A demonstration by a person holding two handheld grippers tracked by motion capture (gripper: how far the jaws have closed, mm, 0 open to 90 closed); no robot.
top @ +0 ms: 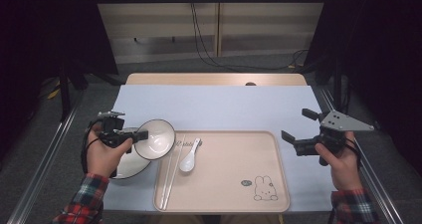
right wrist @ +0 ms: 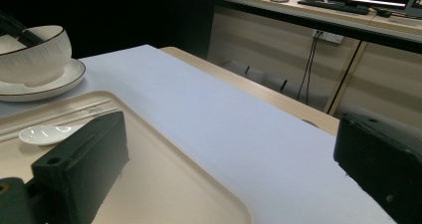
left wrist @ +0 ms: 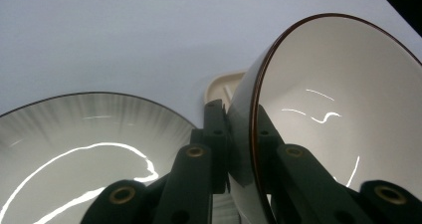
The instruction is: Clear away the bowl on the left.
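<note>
My left gripper (top: 143, 134) is shut on the rim of a white bowl with a dark edge (top: 156, 139). The bowl is tilted, its opening facing up and toward the camera, above the right side of a white plate (top: 130, 168). In the left gripper view the two jaws clamp the bowl (left wrist: 343, 109) wall between them, and the plate (left wrist: 74, 139) lies below to the left. My right gripper (top: 297, 125) hovers open past the right edge of the beige tray (top: 234, 184), with nothing between its fingers. From the right gripper view the bowl (right wrist: 37, 50) hangs over the plate (right wrist: 47, 87).
On the left part of the tray lie a white spoon (top: 189, 157) and a pair of chopsticks (top: 171, 171); a rabbit drawing (top: 264, 189) marks its front right corner. A pale blue mat (top: 219, 107) covers the table. Cables hang behind the far edge.
</note>
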